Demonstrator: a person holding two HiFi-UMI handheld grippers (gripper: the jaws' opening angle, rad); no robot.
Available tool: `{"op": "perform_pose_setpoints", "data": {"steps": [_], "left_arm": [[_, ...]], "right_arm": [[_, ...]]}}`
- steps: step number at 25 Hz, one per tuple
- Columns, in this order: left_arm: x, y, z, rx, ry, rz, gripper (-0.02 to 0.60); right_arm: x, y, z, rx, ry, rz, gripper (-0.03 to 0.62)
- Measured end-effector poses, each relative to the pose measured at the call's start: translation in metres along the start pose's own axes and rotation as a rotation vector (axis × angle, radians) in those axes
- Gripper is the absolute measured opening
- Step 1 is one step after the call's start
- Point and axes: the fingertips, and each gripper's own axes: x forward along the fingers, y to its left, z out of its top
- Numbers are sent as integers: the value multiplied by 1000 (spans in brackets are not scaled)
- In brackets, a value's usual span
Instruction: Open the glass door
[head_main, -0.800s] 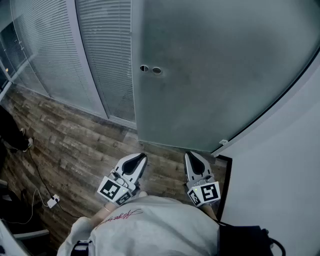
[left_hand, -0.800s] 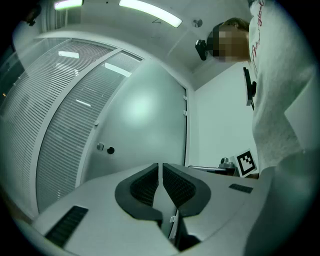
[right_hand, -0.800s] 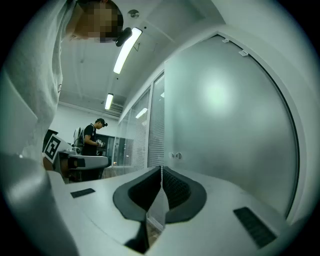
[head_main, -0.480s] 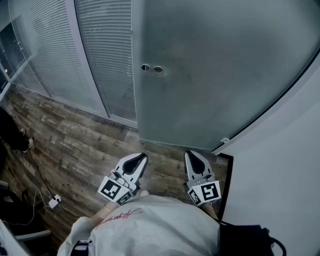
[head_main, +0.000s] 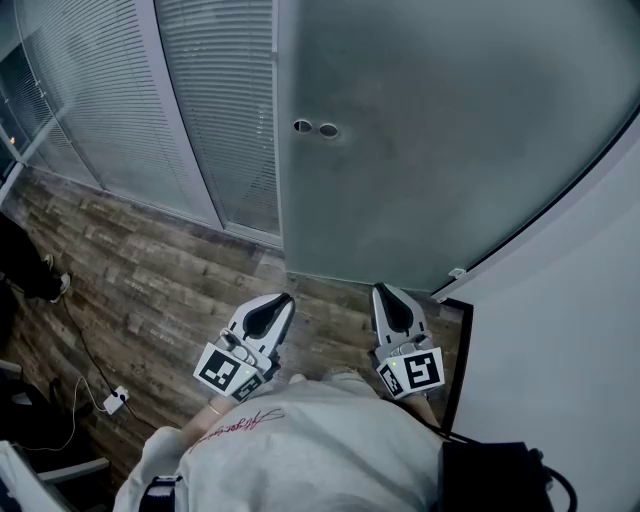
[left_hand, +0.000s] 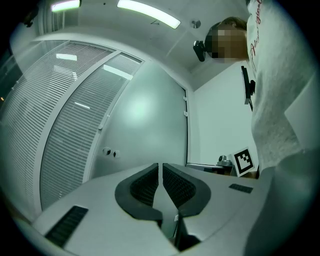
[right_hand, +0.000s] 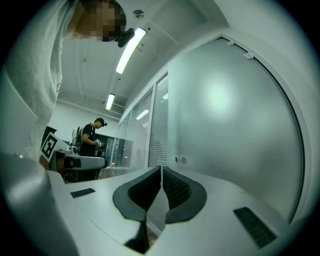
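— While the left gripper (head_main: 281, 300) and right gripper (head_main: 381, 291) hung low, both pressed together on nothing, where was the glass door (head_main: 430, 150)?
— Just ahead, apparently closed. Its round fittings (head_main: 315, 128) seemed the edge to reach for squarely.

head view: I look steeply down, glass door (head_main: 420, 150) just ahead | left gripper view: low, faces door | right gripper view: low, oblique to door | shared: door's round fittings (head_main: 302, 126)
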Motion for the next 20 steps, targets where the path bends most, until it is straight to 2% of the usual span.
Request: {"op": "perform_pose_setpoints", "data": {"steps": [3, 7, 10, 15, 20], "left_arm": [[-5, 3, -7, -10, 11, 2, 41], [-2, 6, -8, -48, 16, 11, 41], [2, 11, -9, -41, 13, 25, 41], [5, 47, -8, -42, 2, 96, 41], [22, 79, -4, -31, 4, 111, 41]], "right_arm": [[4, 3, 4, -38, -6, 3, 28], [18, 4, 13, -32, -4, 13, 28], [31, 1, 12, -36, -5, 28, 28], [68, 1, 12, -32, -18, 57, 28], [120, -17, 13, -6, -23, 41, 28]]}}
